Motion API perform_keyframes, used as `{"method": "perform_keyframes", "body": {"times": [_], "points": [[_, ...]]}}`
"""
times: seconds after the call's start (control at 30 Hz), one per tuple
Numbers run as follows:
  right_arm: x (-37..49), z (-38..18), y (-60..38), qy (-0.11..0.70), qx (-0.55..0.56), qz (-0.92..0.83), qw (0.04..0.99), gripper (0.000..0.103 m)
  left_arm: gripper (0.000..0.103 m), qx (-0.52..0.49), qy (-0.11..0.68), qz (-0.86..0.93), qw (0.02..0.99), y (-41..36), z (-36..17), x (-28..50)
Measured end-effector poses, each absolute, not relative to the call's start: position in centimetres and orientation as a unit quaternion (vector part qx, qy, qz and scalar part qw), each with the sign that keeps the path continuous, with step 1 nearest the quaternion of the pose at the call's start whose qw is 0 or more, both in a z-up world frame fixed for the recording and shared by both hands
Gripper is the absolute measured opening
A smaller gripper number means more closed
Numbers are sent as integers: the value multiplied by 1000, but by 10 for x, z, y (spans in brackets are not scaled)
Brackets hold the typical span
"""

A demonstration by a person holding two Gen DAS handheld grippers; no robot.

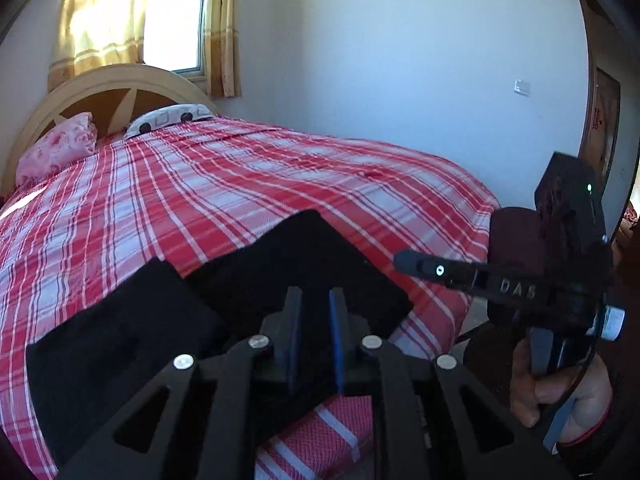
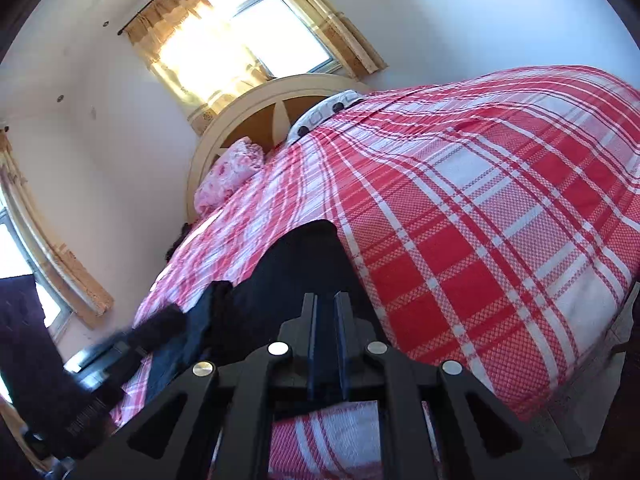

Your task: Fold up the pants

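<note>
Black pants [image 1: 120,336] lie on the red plaid bed near its front edge, with two legs spreading away from me in the left wrist view. My left gripper [image 1: 316,300] is nearly shut on the pants fabric between its pads. My right gripper [image 2: 325,304] is nearly shut on the black pants [image 2: 296,272] too, at their right side. The right gripper also shows in the left wrist view [image 1: 404,260], held in a hand at the right. The left gripper shows blurred at the lower left of the right wrist view [image 2: 160,328].
The bed [image 1: 280,184] has a red and white plaid cover [image 2: 500,208]. A pink pillow [image 1: 56,152] and a patterned pillow [image 1: 168,120] lie by the cream headboard [image 1: 120,80]. A curtained window [image 1: 172,24] is behind it. The bed's right edge drops to the floor [image 1: 476,312].
</note>
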State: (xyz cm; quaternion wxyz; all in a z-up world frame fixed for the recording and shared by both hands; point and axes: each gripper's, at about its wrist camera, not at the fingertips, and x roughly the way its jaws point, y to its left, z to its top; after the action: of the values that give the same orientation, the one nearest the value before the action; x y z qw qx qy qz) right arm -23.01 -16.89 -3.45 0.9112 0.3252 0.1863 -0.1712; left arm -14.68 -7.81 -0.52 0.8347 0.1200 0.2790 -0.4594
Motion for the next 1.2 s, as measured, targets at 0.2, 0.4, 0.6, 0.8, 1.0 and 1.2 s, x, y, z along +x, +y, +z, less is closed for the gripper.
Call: {"method": "perform_keyframes", "body": {"times": [0.2,0.4,0.6,0.8,1.0,1.2], "points": [[-206,-34,-160,174,369,-47,912,58,62,68,290,-363,883,-5,6,-114],[-133,-39,-129,212,349,47,912,84,63,2,328,-230,916,74,2,-65],[-103,-55,-106,243,303,3,922,84,63,-34,348,-181,919,112,-15,-48],[-97,-56,-73,296,282,54,911,82,63,-45,353,-186,916,113,-24,-44],[-84,-59,-80,300,323,71,895,82,63,-53,361,-191,911,116,-23,-40],[-70,-67,-102,300,393,81,866,21,63,-54,359,-187,913,121,-20,-42]]}}
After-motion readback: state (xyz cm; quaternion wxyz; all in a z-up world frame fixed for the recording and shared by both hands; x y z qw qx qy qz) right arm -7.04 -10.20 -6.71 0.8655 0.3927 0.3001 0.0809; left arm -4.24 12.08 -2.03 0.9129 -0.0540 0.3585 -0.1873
